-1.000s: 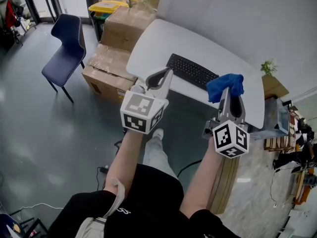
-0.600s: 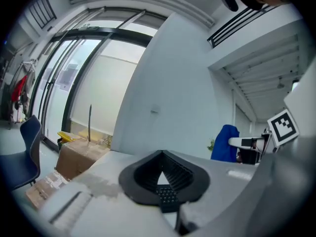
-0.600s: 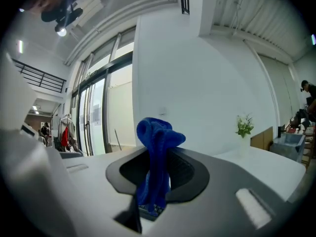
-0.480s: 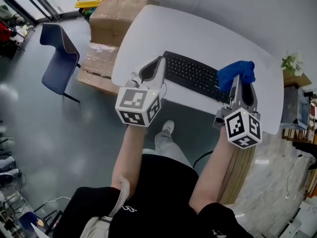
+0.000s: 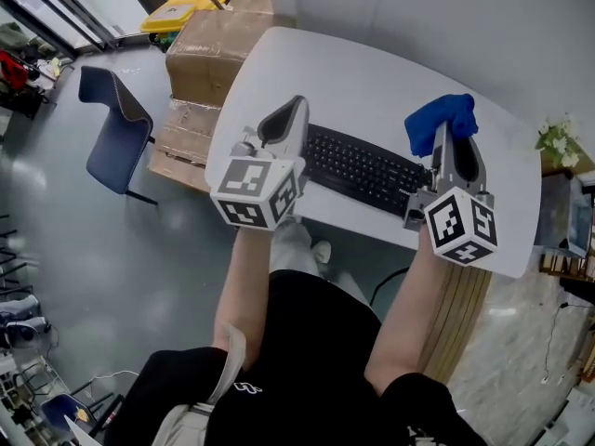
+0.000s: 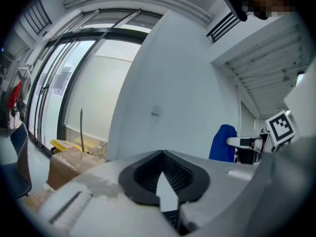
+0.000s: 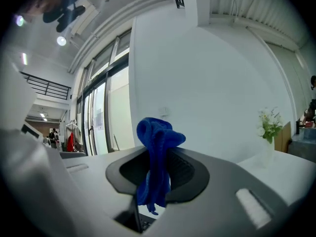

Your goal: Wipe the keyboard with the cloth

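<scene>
A black keyboard [image 5: 358, 167] lies on the white table [image 5: 372, 72] near its front edge. My left gripper [image 5: 294, 110] hovers over the keyboard's left end with its jaws shut and nothing between them; in the left gripper view [image 6: 164, 157] a sliver of keys [image 6: 173, 220] shows below the jaws. Over the keyboard's right end, my right gripper [image 5: 446, 142] is shut on a bunched blue cloth [image 5: 442, 117]. In the right gripper view the cloth [image 7: 155, 132] stands up from the jaws and hangs down between them.
Cardboard boxes [image 5: 214, 45] are stacked against the table's left side, with a yellow bin [image 5: 172, 12] behind them. A blue chair [image 5: 112, 124] stands on the floor farther left. A small potted plant [image 5: 558, 137] sits at the right, past the table's end.
The person has stepped up to the table. Both grippers moved forward from short of the table's edge to over the keyboard's two ends. The cloth stays gripped.
</scene>
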Available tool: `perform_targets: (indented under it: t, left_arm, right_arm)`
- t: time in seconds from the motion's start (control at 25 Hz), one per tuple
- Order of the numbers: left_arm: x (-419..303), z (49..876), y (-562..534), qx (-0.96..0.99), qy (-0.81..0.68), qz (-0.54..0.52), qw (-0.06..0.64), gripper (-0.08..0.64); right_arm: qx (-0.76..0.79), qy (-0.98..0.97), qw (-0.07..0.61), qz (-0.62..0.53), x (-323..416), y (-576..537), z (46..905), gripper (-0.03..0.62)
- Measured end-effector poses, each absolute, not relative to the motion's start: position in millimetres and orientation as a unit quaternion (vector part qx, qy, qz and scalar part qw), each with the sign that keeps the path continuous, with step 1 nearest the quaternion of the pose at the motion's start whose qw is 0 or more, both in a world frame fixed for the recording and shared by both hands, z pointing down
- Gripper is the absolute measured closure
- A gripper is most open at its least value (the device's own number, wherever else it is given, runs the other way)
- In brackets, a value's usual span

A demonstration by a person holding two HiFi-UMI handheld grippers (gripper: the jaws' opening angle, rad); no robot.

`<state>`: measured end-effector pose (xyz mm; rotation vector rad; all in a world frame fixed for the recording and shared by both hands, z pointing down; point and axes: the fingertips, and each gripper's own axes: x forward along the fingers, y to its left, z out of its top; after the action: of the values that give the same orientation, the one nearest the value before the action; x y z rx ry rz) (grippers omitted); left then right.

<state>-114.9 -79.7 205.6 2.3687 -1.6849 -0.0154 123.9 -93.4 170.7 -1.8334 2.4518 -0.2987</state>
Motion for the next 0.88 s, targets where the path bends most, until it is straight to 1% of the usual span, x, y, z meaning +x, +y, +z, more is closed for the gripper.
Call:
perform_targets:
  t: [0.44, 0.52, 0.68, 0.88]
  left_arm:
    - [-151, 260, -128, 0.784, -0.594, 0.034, 0.178, 0.561]
    - [-155, 277, -129, 0.784, -0.587, 0.053, 0.196, 0.561]
    - [-161, 309, -133, 0.783, -0.569, 0.094, 0.232, 0.561]
    - [-180, 326, -136, 0.774, -0.574, 0.105, 0.246, 0.561]
  right_arm:
    - [-0.522, 0.839, -0.013, -0.154, 51, -151, 220, 0.499]
    - [-0.503, 0.847, -0.03, -0.171, 32, -157, 238, 0.499]
    - [-0.458, 0.863, -0.087, -0.193, -1, -166, 270, 0.499]
    - [-0.423, 0.874, -0.109, -0.214, -35, -172, 290, 0.499]
